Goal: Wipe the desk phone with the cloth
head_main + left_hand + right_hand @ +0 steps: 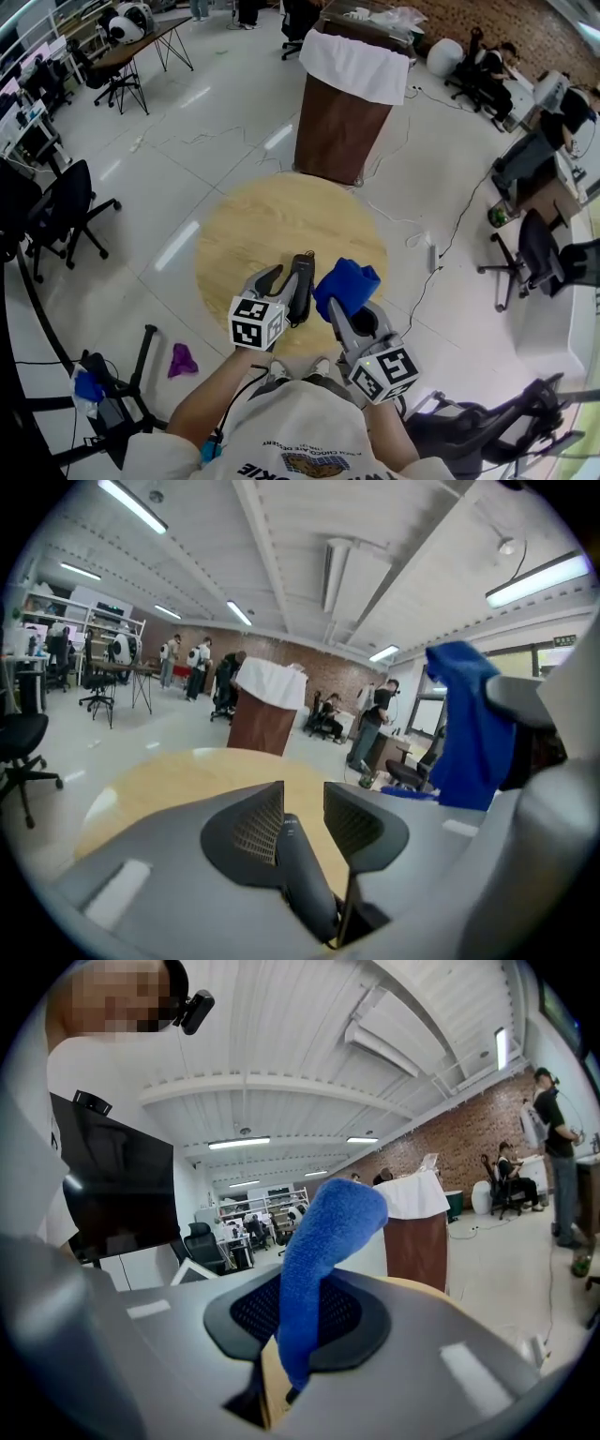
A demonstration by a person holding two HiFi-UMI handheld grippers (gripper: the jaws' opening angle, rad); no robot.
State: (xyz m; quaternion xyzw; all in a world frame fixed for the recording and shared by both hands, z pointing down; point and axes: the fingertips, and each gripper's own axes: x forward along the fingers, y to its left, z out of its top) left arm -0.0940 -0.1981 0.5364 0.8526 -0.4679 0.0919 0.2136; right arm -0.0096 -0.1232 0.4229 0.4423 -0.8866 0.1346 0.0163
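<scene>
Blue cloth (347, 281) just right of black handset (301, 281).
Clamps the handset lengthwise, near to far, in the left gripper (302, 808); pinches the cloth in the right gripper (305, 1307).

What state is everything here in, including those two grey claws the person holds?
Black phone handset: gripped, held off the round wooden table.
Left gripper: shut on the handset.
Blue fluffy cloth: pinched, free end sticking up.
Right gripper: shut on the cloth.
Brown bin: upright, lined with a white bag.
</scene>
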